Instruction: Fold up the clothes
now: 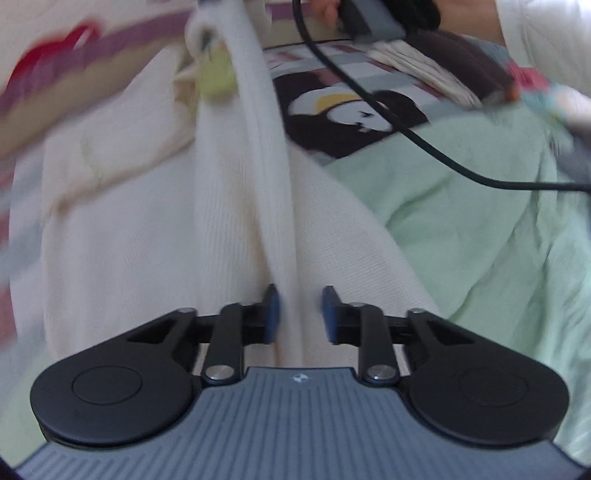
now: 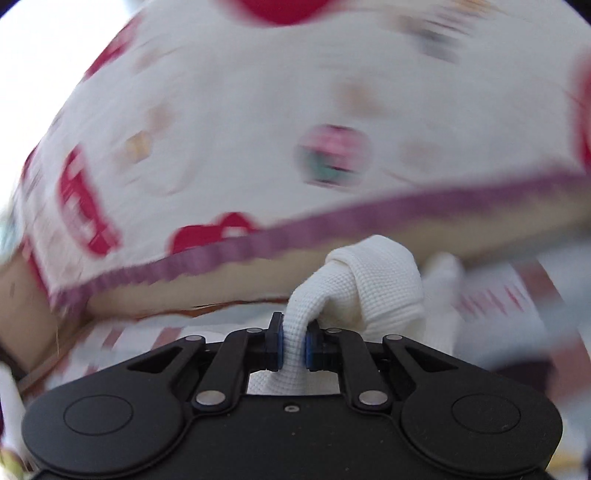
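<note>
Left gripper point(image 1: 300, 312): blue pads apart, jaws released. A ribbed band of the white knit garment point(image 1: 155, 236) runs up through the gap, lying against the left pad; not pinched. The rest of the garment is spread below and to the left, over a mint green cloth point(image 1: 480, 229).

Right gripper point(image 2: 294, 345): clenched on a bunched fold of the same white garment point(image 2: 373, 288); waffle texture is clear here, and the fabric twists into a knot-like roll just past the pads.

Writing: the only mark is a small white logo on the grey ribbed body of the left gripper, no readable letters. Red block shapes on the patterned sheet point(image 2: 229, 122) in the right wrist view may be lettering, but are too smeared to read.

Left wrist view only:
- black cable point(image 1: 417, 140) crossing the green cloth
- penguin-print fabric point(image 1: 343, 114) behind the garment
- yellow-green tag or patch point(image 1: 216, 75) near the top of the garment, blurred
- a hand point(image 1: 327, 9) at the top edge on a grey device, likely the other gripper

Right wrist view only:
- white sheet with red shapes and a purple trim band point(image 2: 332, 225) filling the top half, heavy motion blur
</note>
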### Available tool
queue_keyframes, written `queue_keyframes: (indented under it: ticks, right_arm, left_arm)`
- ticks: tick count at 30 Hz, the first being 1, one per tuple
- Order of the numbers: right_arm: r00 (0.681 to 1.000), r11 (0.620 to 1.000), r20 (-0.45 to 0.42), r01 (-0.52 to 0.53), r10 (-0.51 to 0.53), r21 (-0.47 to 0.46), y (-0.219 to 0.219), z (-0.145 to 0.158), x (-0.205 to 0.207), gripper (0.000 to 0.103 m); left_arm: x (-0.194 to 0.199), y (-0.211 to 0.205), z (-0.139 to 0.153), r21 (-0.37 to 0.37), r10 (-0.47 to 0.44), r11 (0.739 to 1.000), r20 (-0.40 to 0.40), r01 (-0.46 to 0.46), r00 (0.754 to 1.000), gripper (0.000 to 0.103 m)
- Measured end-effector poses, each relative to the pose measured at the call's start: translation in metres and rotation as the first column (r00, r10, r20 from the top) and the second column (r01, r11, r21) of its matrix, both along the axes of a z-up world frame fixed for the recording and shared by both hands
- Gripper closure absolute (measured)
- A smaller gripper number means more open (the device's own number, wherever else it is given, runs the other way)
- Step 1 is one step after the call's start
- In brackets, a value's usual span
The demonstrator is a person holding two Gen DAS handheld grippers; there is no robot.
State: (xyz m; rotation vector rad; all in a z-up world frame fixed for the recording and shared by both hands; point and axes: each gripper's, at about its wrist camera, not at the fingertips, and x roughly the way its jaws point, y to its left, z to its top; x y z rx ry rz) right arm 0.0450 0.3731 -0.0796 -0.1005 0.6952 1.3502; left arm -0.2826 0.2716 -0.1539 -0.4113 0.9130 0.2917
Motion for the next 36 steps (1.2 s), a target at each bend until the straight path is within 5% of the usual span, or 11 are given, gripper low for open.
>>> queue_keyframes:
  ticks: [3,7,11,14,19,26,29,33,34,36]
  right_arm:
    - [0.987,0.986,0.089,-0.125,0.136,-0.113,0.078,-0.007,-0.065,0.09]
    - [0.968,0.926,0.14,-0.149,0.209,-0.346,0.153,-0.058,-0.127,0.083]
    - [0.989,0.954,0.005,-0.141,0.147,-0.267,0.136,-0.066,-0.133,0.069]
    - [0.99,0.98,-0.087,-0.126,0.113,-0.156,0.085,-0.046,-0.141,0.065]
    - [0.982,0.971,0.006,-0.185,0.188,-0.15,-0.053,-0.027,-0.165,0.058]
    - [0.979,0.944,-0.025,-0.204,0.204,-0.261,-0.232,-0.081,-0.18,0.056]
    - [0.984,0.941,-0.064,-0.178,0.167,-0.287,-0.275,-0.1,-0.19,0.055]
    - [0.97,0.956,-0.229,-0.143,0.083,-0.257,-0.299,-0.121,-0.198,0.055]
    - [0.968,0.957,-0.234,-0.145,0.086,-0.251,-0.301,-0.123,-0.202,0.055]
    - [0.967,0.958,-0.236,-0.15,0.092,-0.244,-0.3,-0.128,-0.209,0.051]
  left_arm:
    - [-0.039,0.028,0.001,-0.19,0.175,0.967,0.01,-0.17,0.984,0.08]
    - [-0.067,0.039,0.0,-0.205,0.233,0.952,-0.008,-0.23,0.972,0.079]
    - [-0.071,0.05,-0.007,-0.247,0.272,0.933,0.013,-0.26,0.962,0.077]
    - [-0.066,0.052,-0.013,-0.23,0.265,0.94,0.023,-0.252,0.964,0.077]
    - [-0.067,0.063,-0.02,-0.281,0.308,0.919,0.071,-0.278,0.949,0.074]
    - [-0.074,0.064,-0.021,-0.317,0.373,0.892,0.117,-0.321,0.92,0.061]
    - [-0.07,0.061,-0.022,-0.301,0.366,0.9,0.127,-0.316,0.922,0.054]
    - [-0.056,0.061,-0.028,-0.248,0.349,0.918,0.137,-0.309,0.927,0.046]
    - [-0.052,0.062,-0.03,-0.234,0.349,0.921,0.137,-0.312,0.927,0.047]
    - [-0.047,0.067,-0.034,-0.214,0.334,0.928,0.108,-0.306,0.937,0.094]
